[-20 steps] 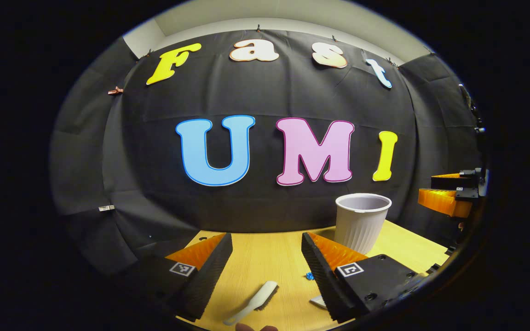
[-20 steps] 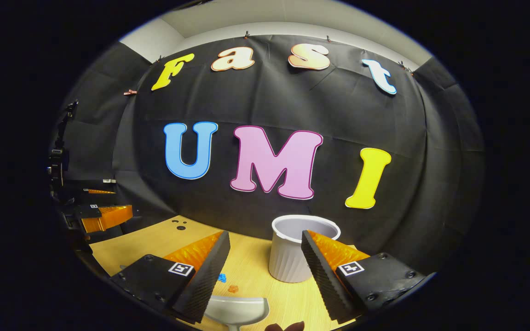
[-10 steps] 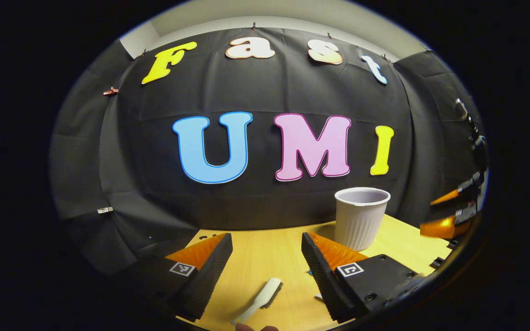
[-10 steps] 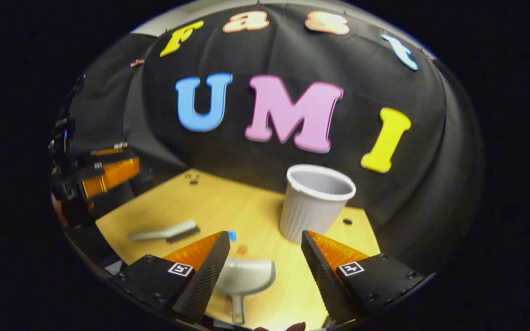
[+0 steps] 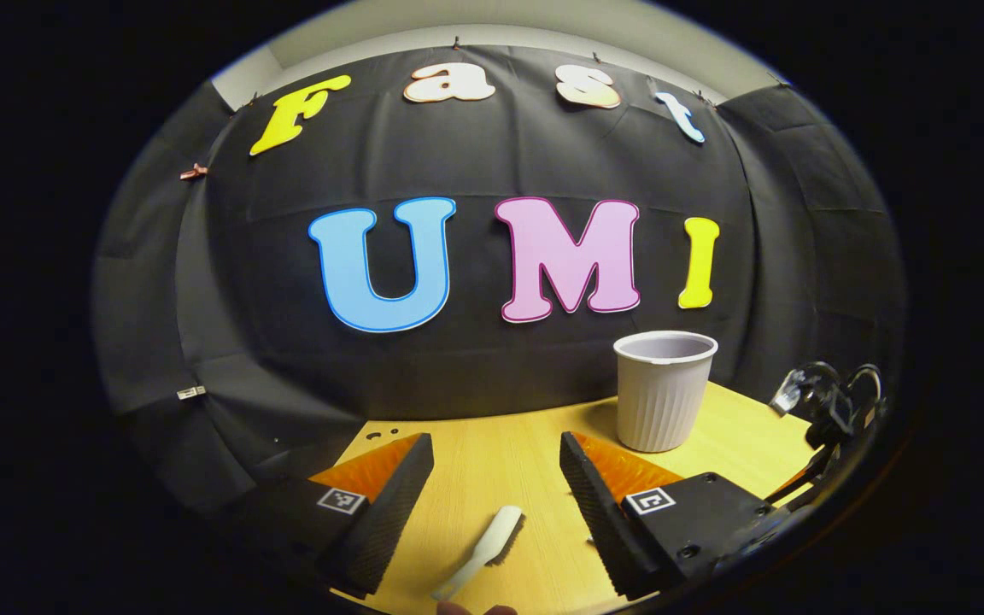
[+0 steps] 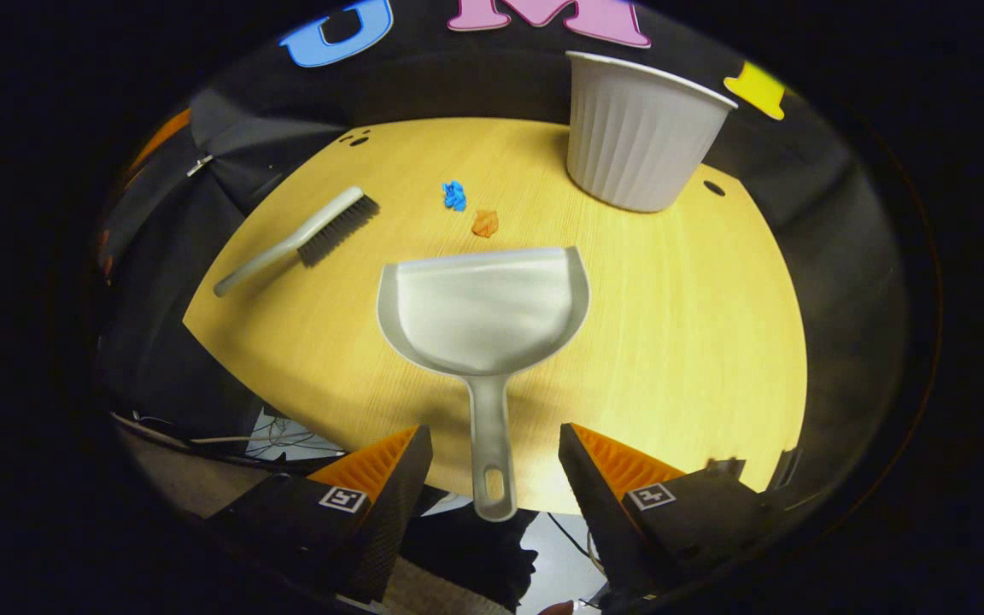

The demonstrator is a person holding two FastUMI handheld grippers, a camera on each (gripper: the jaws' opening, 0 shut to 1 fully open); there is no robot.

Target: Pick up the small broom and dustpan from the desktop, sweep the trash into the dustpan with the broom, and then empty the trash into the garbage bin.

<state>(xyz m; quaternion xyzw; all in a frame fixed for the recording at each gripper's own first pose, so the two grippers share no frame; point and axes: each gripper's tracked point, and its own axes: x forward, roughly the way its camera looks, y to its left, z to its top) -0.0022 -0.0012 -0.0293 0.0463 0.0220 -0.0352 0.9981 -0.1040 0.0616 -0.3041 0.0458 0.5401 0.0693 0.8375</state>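
Note:
In the right gripper view a pale dustpan [image 6: 485,312] lies flat on the wooden desk [image 6: 680,307], its handle [image 6: 490,453] pointing back between the fingers of my open right gripper [image 6: 492,487], which hovers above the handle's end. A blue scrap [image 6: 454,195] and an orange scrap [image 6: 485,223] lie just beyond the pan's mouth. The small broom [image 6: 304,239] rests to the left, bristles down. In the left gripper view the broom [image 5: 485,551] lies between and just ahead of the fingers of my open left gripper [image 5: 496,504].
A white ribbed bin [image 6: 639,141] stands upright at the desk's far right, also seen as the bin [image 5: 661,389] in the left gripper view. The desk's near edge drops to a floor with cables [image 6: 278,427]. The right gripper's rear part [image 5: 825,401] shows at the far right.
My right gripper has tilted steeply down and pulled back, so the dustpan's handle now lies between its fingers. The left gripper drifted slightly; the broom stays put.

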